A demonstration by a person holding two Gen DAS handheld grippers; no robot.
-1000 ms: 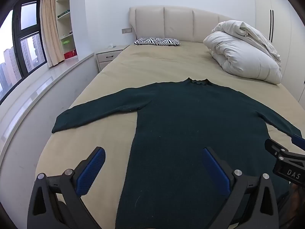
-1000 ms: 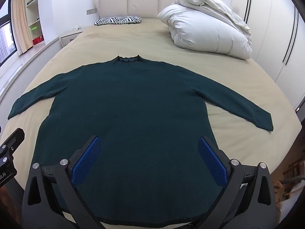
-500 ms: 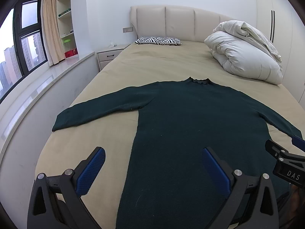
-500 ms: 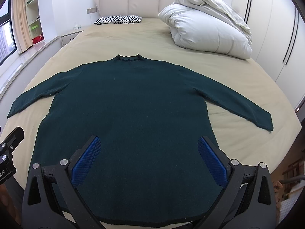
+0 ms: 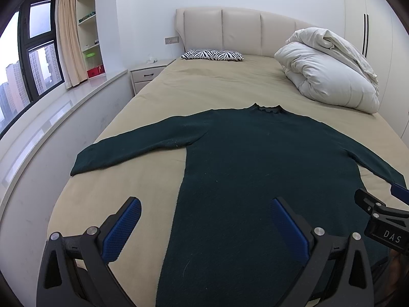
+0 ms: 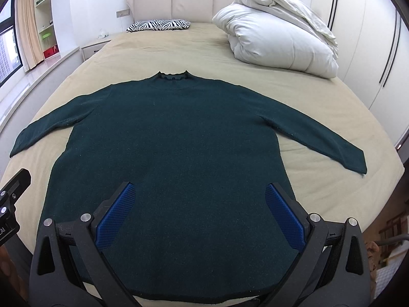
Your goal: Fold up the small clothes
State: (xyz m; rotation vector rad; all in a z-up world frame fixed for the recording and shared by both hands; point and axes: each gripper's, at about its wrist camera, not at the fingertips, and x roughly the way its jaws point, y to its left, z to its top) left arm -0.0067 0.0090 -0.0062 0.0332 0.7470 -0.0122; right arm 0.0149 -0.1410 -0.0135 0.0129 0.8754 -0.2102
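A dark green long-sleeved sweater (image 5: 255,174) (image 6: 173,138) lies flat on the beige bed (image 5: 204,89) (image 6: 319,97), collar toward the headboard, both sleeves spread out sideways. My left gripper (image 5: 203,211) hovers open above the sweater's lower left side, its blue pads wide apart and empty. Over the sweater's hem region, my right gripper (image 6: 200,199) is open too, holding nothing. The right gripper's black body (image 5: 383,220) shows at the right edge of the left wrist view; part of the left gripper (image 6: 10,199) shows at the left edge of the right wrist view.
A rolled white duvet (image 5: 329,74) (image 6: 278,35) lies at the bed's far right and a zebra-print pillow (image 5: 212,55) (image 6: 158,24) by the headboard. A nightstand (image 5: 148,76), window ledge and window (image 5: 33,51) run along the left; wardrobe doors (image 6: 383,38) stand on the right.
Both grippers have drifted slightly; the view has shifted a little back and right. The sweater has not moved and both grippers stay open.
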